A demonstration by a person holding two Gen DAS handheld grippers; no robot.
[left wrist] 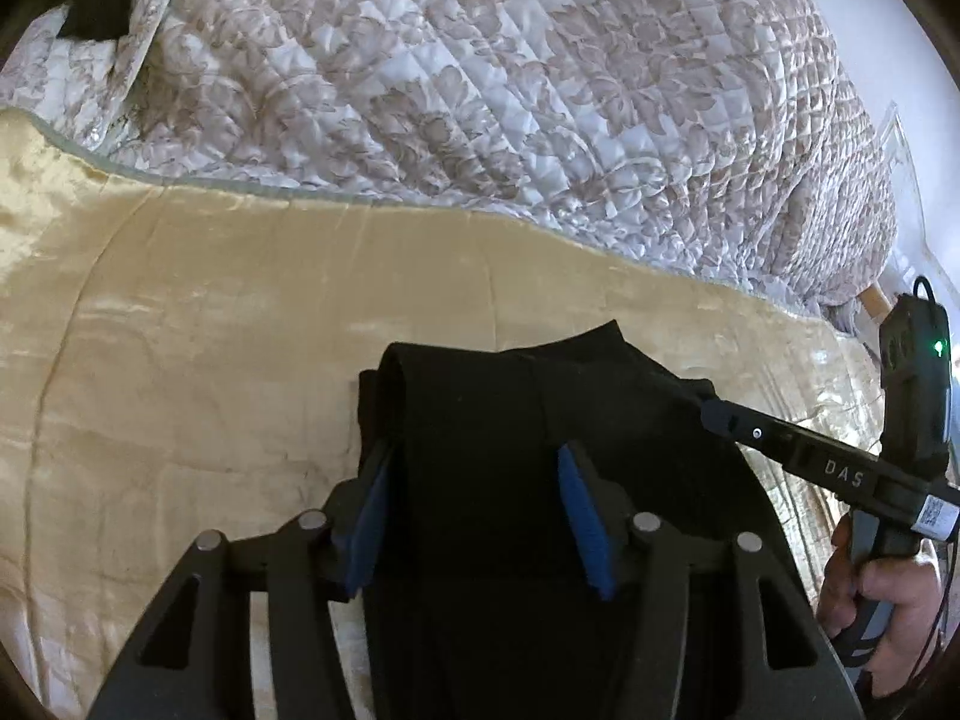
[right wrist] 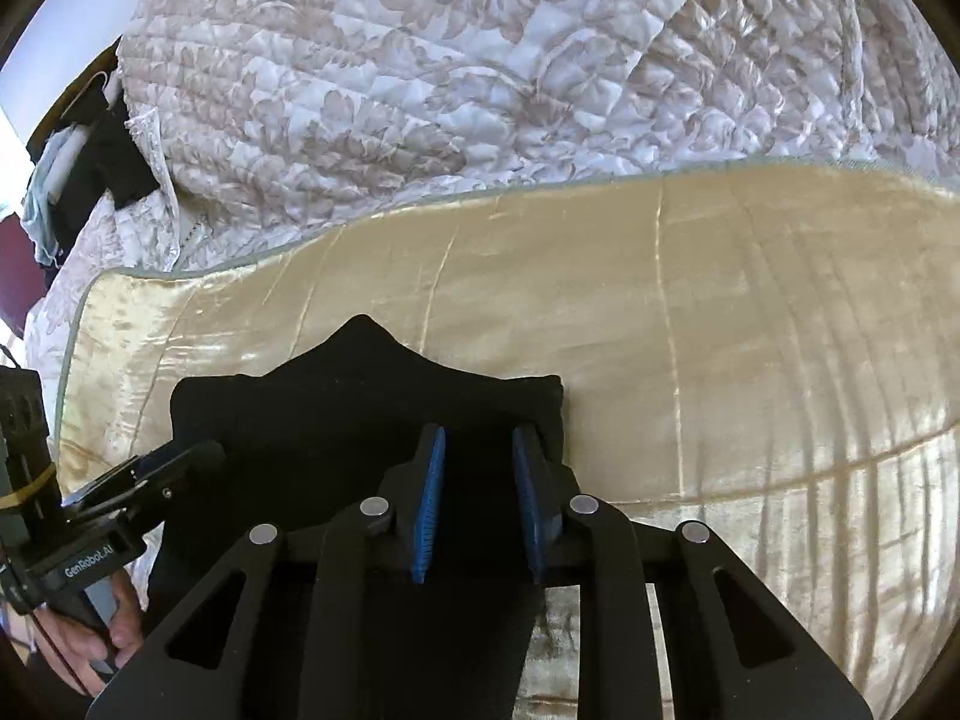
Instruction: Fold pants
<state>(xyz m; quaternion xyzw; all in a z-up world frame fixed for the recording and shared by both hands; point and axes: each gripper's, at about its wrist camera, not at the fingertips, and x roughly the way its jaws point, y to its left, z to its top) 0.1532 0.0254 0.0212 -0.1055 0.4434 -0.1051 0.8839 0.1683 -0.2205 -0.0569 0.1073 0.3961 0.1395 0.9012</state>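
The black pants (left wrist: 528, 408) lie on a cream satin blanket (left wrist: 180, 312), folded into a narrow stack whose far end shows in both views (right wrist: 360, 396). My left gripper (left wrist: 474, 474) is open, its blue pads astride the left part of the pants. My right gripper (right wrist: 477, 450) has its blue pads partly apart over the right edge of the pants, with black cloth between them; a grip cannot be confirmed. The right gripper also shows at the right of the left wrist view (left wrist: 720, 414), its tip touching the pants. The left gripper shows at the left of the right wrist view (right wrist: 180, 462).
A quilted floral bedspread (left wrist: 540, 72) covers the bed beyond the blanket (right wrist: 720, 312). Dark clothes (right wrist: 90, 156) hang past the bed's far left corner. A white wall (left wrist: 900, 30) stands at the right. My hands hold the gripper handles (left wrist: 876, 594).
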